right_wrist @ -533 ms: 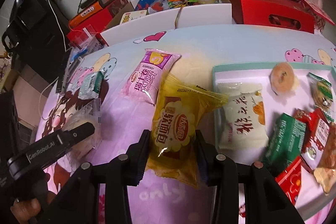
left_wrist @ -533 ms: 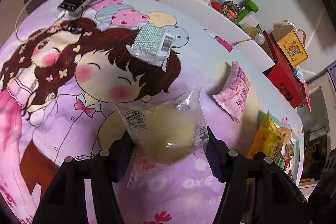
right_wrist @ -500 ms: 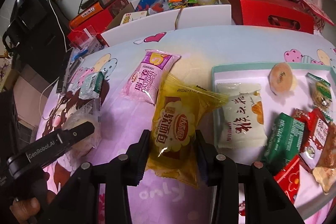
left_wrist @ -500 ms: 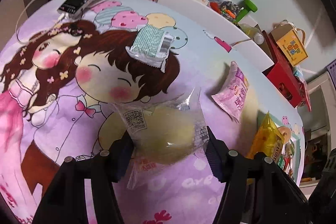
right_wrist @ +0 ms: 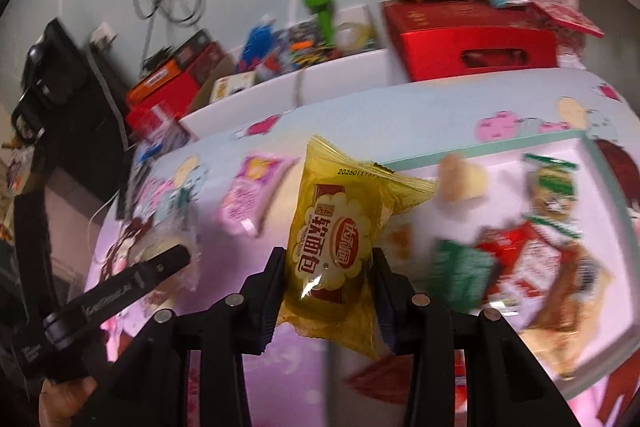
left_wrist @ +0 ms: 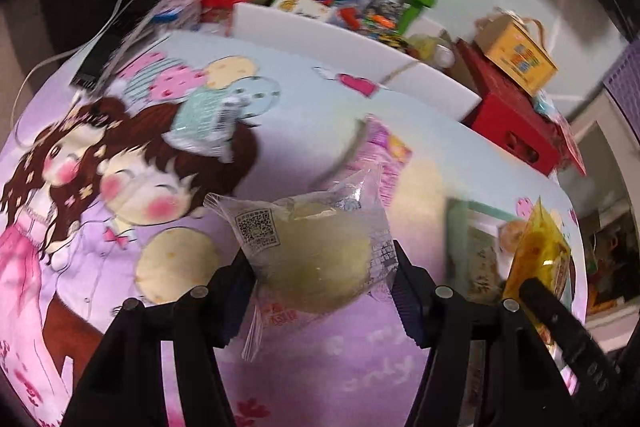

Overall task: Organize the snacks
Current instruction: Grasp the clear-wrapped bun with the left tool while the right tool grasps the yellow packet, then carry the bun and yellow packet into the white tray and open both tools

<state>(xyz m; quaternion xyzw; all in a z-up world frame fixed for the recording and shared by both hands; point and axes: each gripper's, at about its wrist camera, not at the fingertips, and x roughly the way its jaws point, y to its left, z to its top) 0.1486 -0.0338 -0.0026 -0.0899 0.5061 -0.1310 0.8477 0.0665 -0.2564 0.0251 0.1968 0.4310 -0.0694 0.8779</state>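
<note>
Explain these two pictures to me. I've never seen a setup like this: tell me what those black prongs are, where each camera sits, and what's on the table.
There is no robot here. A person holds a two-finger clamp in each hand, and each clamp carries a wide-angle camera looking along its fingers.

One picture is from the left gripper. It is shut on a clear-wrapped round pastry.

The other is from the right gripper, shut on a yellow bread packet.

Below is a cartoon-print tablecloth. On it lie a pink packet, a pale green packet and a white tray of assorted snacks. Boxes and clutter stand behind.
</note>
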